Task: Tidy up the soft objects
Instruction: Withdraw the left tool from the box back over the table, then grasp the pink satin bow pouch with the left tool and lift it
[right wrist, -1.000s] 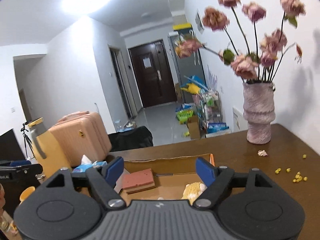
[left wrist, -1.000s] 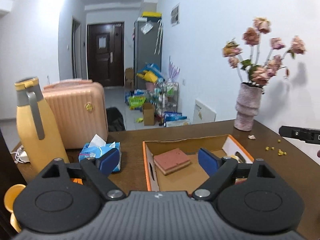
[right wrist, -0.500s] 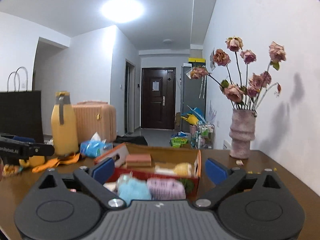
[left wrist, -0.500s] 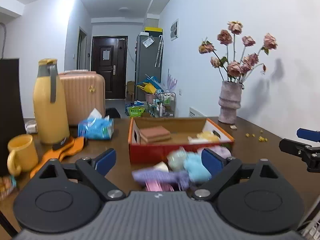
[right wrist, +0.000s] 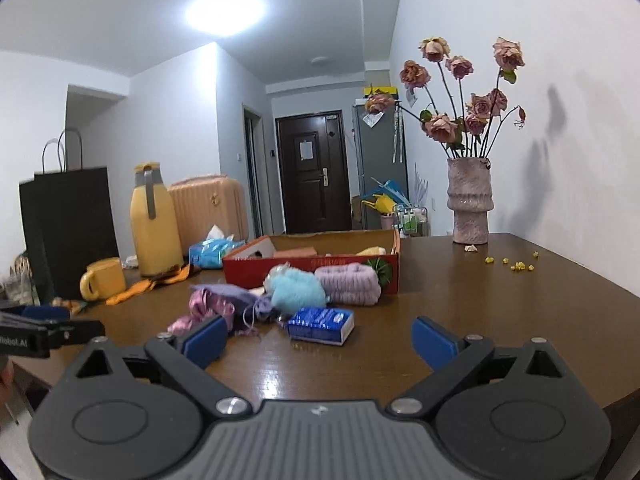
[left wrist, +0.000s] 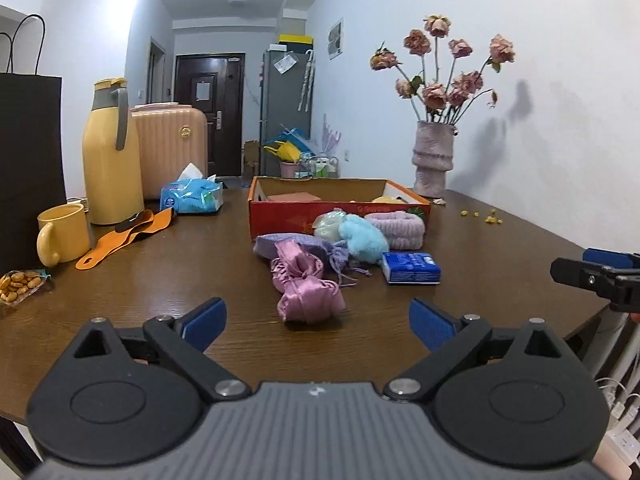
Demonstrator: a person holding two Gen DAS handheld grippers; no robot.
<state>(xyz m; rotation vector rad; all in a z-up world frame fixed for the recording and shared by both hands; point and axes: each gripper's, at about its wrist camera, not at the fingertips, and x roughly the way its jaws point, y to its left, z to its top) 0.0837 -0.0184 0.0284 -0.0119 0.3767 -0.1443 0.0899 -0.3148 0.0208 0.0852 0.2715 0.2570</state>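
Observation:
A pile of soft things lies on the brown table in front of a red cardboard box (left wrist: pixel 280 220): a pink satin pouch (left wrist: pixel 306 288), a purple knit pouch (left wrist: pixel 296 245), a blue fluffy ball (left wrist: pixel 364 237), a lilac fuzzy band (left wrist: pixel 398 229) and a blue tissue pack (left wrist: pixel 411 267). The box (right wrist: pixel 248 270) holds a pink sponge (left wrist: pixel 294 197) and a yellow item. My left gripper (left wrist: pixel 318 322) is open and empty, just short of the pink pouch. My right gripper (right wrist: pixel 318 340) is open and empty, near the tissue pack (right wrist: pixel 322 320).
At the left stand a yellow jug (left wrist: pixel 110 156), a yellow mug (left wrist: pixel 64 232), an orange strap (left wrist: pixel 124 236), a blue tissue bag (left wrist: pixel 192 197), a snack bag (left wrist: pixel 18 282) and a black paper bag (left wrist: pixel 28 160). A vase of roses (left wrist: pixel 434 160) stands at the back right, with yellow crumbs (left wrist: pixel 486 216) nearby.
Both grippers have pulled back and lowered from above the box to the table's near side. The soft pile in front of the box has come into view. Both stay open.

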